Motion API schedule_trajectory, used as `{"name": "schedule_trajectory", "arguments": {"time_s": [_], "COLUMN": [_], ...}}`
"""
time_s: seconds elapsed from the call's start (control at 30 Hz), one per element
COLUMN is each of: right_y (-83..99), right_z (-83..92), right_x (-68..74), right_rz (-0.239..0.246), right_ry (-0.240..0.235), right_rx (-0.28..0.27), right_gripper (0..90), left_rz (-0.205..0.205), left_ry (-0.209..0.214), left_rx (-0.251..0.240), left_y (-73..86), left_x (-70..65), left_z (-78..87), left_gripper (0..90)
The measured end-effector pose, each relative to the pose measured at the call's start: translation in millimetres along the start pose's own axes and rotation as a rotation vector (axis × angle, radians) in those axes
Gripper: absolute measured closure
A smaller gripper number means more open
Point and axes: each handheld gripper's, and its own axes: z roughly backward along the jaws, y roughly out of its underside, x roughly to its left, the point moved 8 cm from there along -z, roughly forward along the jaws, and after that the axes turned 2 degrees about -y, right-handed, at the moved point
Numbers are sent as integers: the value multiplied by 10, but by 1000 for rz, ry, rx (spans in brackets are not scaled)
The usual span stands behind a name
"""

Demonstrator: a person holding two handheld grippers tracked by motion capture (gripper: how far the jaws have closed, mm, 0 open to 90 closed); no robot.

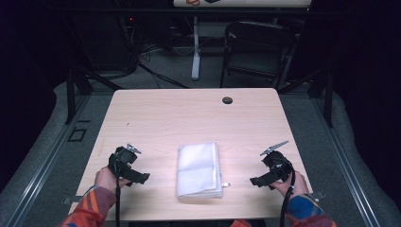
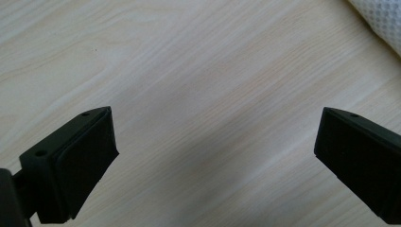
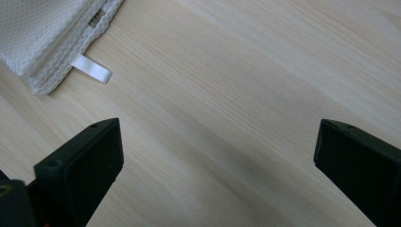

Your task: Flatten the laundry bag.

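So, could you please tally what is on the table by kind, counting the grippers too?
Folded white towel: 1
Black grippers: 2, the left gripper and the right gripper, both open, on the wooden table
Total: 3

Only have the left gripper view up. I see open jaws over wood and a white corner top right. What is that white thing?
Observer: A folded white towel, lying flat mid-table between the two grippers.
Operator: Right gripper doing anything with it?
Observer: No. The right gripper has its jaws wide apart over bare table, nothing between them.
Operator: Any handle on the towel to go for?
Observer: A small white loop tag sticks out of the towel's edge on the right gripper's side, near its front corner.
Operator: And the left one, how close is it?
Observer: The left gripper sits apart from the towel's left edge, not touching it.
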Motion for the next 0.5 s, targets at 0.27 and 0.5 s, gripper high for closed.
{"name": "schedule_trajectory", "arguments": {"time_s": [0.27, 0.5], "right_y": [-21, -38], "right_z": [13, 24], "right_x": [18, 47], "right_rz": [2, -3], "right_ry": [9, -5], "right_rx": [-7, -15], "right_gripper": [31, 35], "left_rz": [-7, -38], "left_ry": [14, 22], "left_rx": [-29, -53], "left_y": [-40, -106], "left_x": [-78, -199], "left_z": [52, 86], "left_gripper": [1, 1]}}
